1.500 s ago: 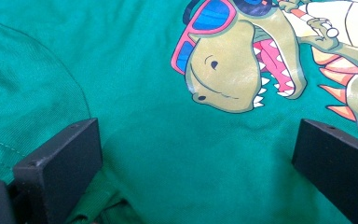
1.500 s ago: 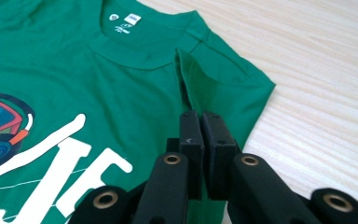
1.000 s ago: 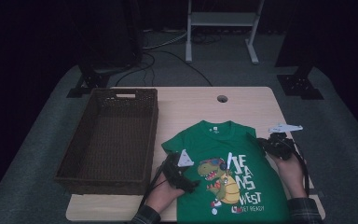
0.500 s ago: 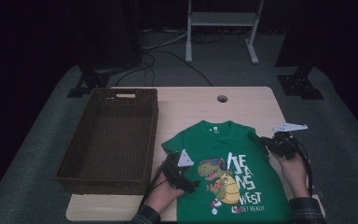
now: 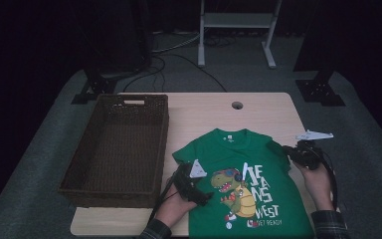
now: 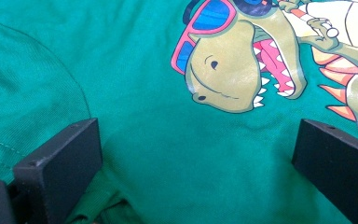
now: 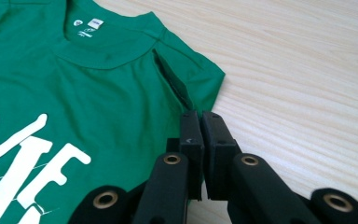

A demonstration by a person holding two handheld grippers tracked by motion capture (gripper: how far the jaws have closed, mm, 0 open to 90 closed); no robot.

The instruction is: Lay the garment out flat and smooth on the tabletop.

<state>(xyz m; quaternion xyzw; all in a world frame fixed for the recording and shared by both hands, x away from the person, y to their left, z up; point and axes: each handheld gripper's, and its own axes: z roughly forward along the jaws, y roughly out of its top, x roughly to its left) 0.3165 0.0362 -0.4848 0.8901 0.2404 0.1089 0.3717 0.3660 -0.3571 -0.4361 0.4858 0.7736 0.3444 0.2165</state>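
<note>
Near the table's (image 5: 258, 107) front edge, the left gripper (image 6: 193, 154) stands wide open over the green T-shirt (image 5: 248, 184). At the shirt's right sleeve (image 7: 200, 77), the right gripper (image 7: 200, 122) is closed; whether it pinches cloth is unclear.

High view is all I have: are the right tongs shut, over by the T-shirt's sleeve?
Observer: Yes. The right tongs are shut, with their tips at the hem of the green T-shirt sleeve.
Operator: Is cloth pinched?
Observer: I cannot tell. The jaws meet right at the sleeve's edge.
Operator: And the left tongs?
Observer: The left tongs stand wide open over the shirt, just below the head of the dinosaur print.
</note>
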